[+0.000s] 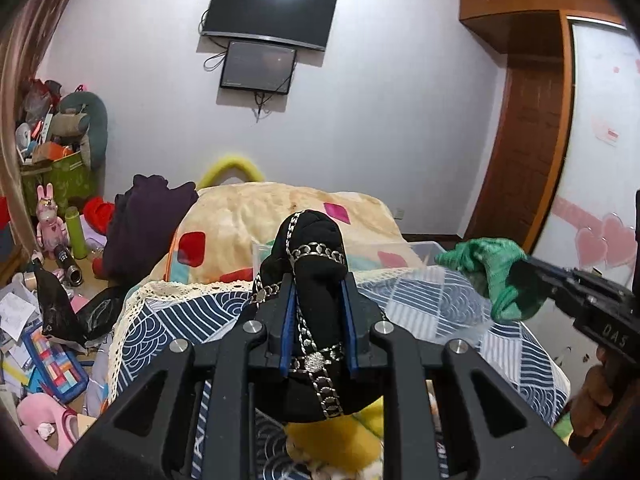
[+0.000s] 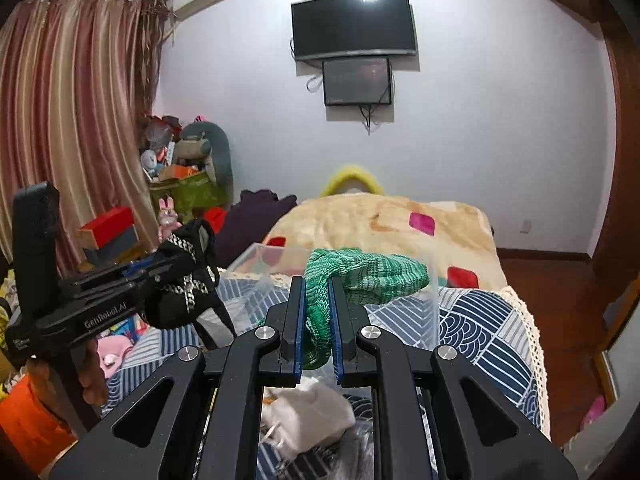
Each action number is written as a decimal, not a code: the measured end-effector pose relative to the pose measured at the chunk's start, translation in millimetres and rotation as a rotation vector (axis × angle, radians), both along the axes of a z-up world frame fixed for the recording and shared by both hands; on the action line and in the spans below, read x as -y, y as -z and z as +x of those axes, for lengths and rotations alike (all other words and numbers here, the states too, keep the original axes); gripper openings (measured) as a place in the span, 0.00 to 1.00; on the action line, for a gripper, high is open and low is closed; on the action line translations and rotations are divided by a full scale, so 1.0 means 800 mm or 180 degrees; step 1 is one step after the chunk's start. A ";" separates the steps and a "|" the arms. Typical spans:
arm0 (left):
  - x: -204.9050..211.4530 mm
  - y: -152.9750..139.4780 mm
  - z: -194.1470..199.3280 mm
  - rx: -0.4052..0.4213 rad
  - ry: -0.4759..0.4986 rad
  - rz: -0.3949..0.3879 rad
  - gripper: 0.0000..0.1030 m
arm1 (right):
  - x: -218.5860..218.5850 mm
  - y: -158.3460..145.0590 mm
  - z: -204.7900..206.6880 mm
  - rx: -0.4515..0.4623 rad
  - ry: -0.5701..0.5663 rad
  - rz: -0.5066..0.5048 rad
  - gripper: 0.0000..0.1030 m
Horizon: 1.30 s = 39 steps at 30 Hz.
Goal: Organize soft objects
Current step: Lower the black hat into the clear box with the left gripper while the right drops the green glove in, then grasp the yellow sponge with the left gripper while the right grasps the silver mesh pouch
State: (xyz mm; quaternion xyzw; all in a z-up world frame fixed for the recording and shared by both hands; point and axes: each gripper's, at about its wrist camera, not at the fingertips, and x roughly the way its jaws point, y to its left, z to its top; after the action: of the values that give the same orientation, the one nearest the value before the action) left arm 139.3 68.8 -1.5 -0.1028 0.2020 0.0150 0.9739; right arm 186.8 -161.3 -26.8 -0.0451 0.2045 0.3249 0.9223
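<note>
My left gripper (image 1: pixel 318 280) is shut on a black fabric piece with silver chain trim (image 1: pixel 314 248), held up above the bed; it also shows in the right wrist view (image 2: pixel 180 284). My right gripper (image 2: pixel 318 284) is shut on a green knitted cloth (image 2: pixel 360 272), which also shows at the right of the left wrist view (image 1: pixel 492 268). A clear plastic bin (image 2: pixel 432 292) stands on the bed just beyond both grippers. A white cloth (image 2: pixel 308 412) and a yellow soft item (image 1: pixel 340 440) lie on the bed below the grippers.
The bed has a blue patterned cover (image 2: pixel 480 320) and a beige blanket (image 2: pixel 380 220). A dark purple garment (image 1: pixel 144 220) lies at its left. Cluttered toys and boxes fill the floor on the left (image 1: pixel 48 320). A wardrobe (image 1: pixel 532 140) stands on the right.
</note>
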 end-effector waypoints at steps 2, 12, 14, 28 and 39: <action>-0.003 0.003 0.008 -0.0016 -0.0016 -0.0041 0.19 | -0.005 0.007 0.011 -0.0054 0.0023 -0.0056 0.10; 0.014 0.029 0.065 -0.0270 0.0136 0.0062 0.19 | -0.018 0.042 0.068 -0.0513 0.0138 -0.0312 0.10; 0.020 0.036 0.076 -0.0354 0.0162 0.0120 0.20 | -0.020 0.051 0.074 -0.0613 0.0147 -0.0386 0.10; 0.042 0.056 0.093 -0.0707 0.0359 0.0352 0.32 | -0.013 0.055 0.077 -0.0764 0.0147 -0.0418 0.13; 0.037 0.016 0.033 -0.0383 0.0305 0.0332 0.54 | 0.020 0.016 0.043 -0.0425 0.0191 -0.0159 0.33</action>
State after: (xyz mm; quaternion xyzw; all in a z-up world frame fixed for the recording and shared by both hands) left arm 165.5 39.0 -14.1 -0.0410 0.2637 -0.0149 0.9636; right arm 221.5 -177.0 -39.2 -0.0402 0.2749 0.2942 0.9145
